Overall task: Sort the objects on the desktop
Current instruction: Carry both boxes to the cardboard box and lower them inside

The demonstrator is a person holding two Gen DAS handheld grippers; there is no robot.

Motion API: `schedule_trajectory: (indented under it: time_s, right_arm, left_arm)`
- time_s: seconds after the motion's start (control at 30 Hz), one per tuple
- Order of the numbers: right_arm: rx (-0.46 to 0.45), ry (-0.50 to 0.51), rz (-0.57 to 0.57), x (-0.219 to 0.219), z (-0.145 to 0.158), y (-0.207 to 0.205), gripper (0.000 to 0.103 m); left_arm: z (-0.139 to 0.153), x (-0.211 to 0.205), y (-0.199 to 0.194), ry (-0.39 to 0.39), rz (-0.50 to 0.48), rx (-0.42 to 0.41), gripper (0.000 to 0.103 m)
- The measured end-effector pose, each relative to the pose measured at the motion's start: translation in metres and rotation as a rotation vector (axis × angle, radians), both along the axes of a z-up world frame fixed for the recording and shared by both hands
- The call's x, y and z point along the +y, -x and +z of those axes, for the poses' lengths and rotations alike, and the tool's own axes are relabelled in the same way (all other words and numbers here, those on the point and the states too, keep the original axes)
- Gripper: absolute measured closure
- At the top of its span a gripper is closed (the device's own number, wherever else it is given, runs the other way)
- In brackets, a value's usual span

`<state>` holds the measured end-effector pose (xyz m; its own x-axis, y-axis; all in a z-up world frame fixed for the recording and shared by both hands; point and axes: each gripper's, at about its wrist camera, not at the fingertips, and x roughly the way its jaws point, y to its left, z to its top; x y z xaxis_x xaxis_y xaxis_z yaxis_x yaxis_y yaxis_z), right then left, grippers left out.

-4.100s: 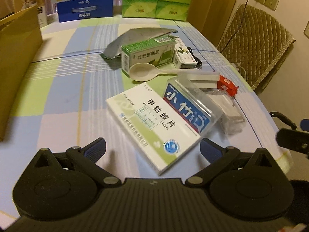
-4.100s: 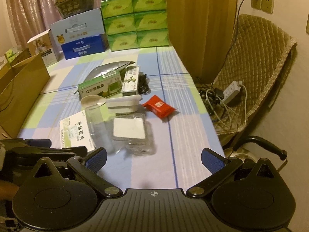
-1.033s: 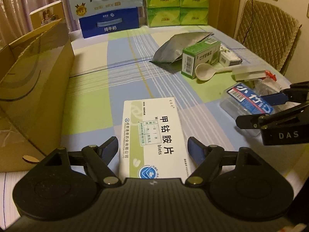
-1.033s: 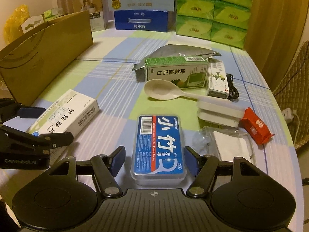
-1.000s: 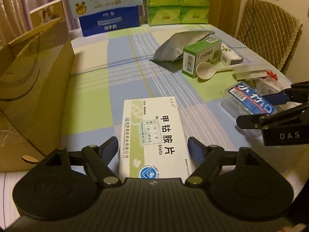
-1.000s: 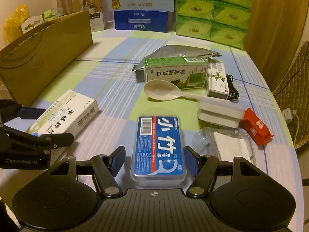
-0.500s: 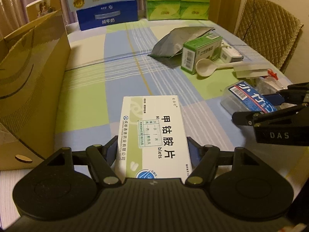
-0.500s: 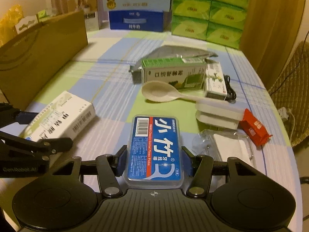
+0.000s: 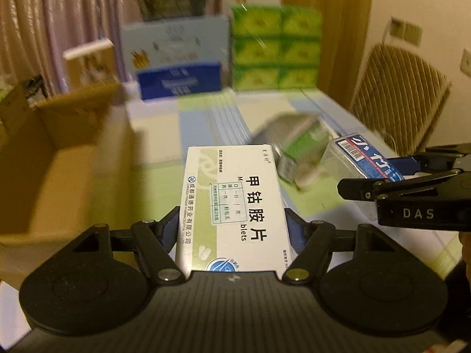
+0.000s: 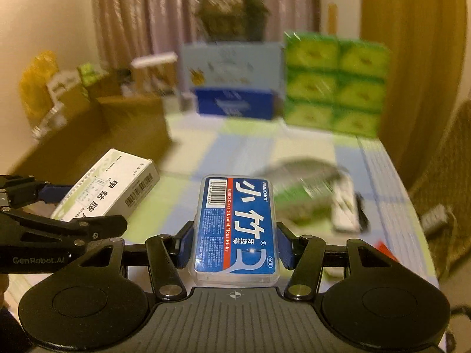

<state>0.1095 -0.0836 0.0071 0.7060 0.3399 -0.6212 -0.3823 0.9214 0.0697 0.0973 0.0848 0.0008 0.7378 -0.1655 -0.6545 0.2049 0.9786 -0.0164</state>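
Observation:
My left gripper [image 9: 232,229] is shut on a white and green medicine box [image 9: 232,203] and holds it up above the table. My right gripper [image 10: 235,244] is shut on a clear floss-pick case with a blue label [image 10: 237,223], also lifted. The medicine box also shows at the left of the right wrist view [image 10: 114,188], and the floss case at the right of the left wrist view [image 9: 362,154]. An open brown cardboard box [image 9: 59,153] stands at the table's left.
On the checked tablecloth [image 10: 250,153] lie a silver pouch [image 10: 297,167], a green carton [image 9: 303,144] and a small white box [image 10: 344,203], all blurred. Green tissue packs [image 10: 335,85] and a blue carton [image 10: 235,103] stand at the back. A wicker chair [image 9: 397,100] is at the right.
Both grippers have closed on their objects and lifted them off the table. The views have tilted upward, and the background is motion-blurred.

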Motion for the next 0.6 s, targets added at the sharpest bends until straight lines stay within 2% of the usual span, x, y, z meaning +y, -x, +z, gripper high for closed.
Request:
schedule_trajectory:
  time_s: [0.13, 0.23, 0.43, 0.6]
  right_arm:
    - [-0.019, -0.033, 0.08, 0.051, 0.026, -0.007, 0.05]
    - [-0.015, -0.056, 0.132, 0.091, 0.034, -0.016, 0.05]
    - [0.015, -0.059, 0.215, 0.168, 0.029, -0.037, 0.05]
    - [0.048, -0.045, 0.242, 0.207, 0.009, -0.056, 0.05]
  left_arm:
    - [0.036, 0.042, 0.002, -0.016, 0.052, -0.048, 0.036]
    - [0.051, 0.084, 0.003, -0.039, 0.099, -0.054, 0.035]
    - [0.049, 0.167, -0.006, -0.114, 0.188, -0.022, 0.035]
    - [0.037, 0.208, -0.019, -0.128, 0.202, -0.001, 0.035]
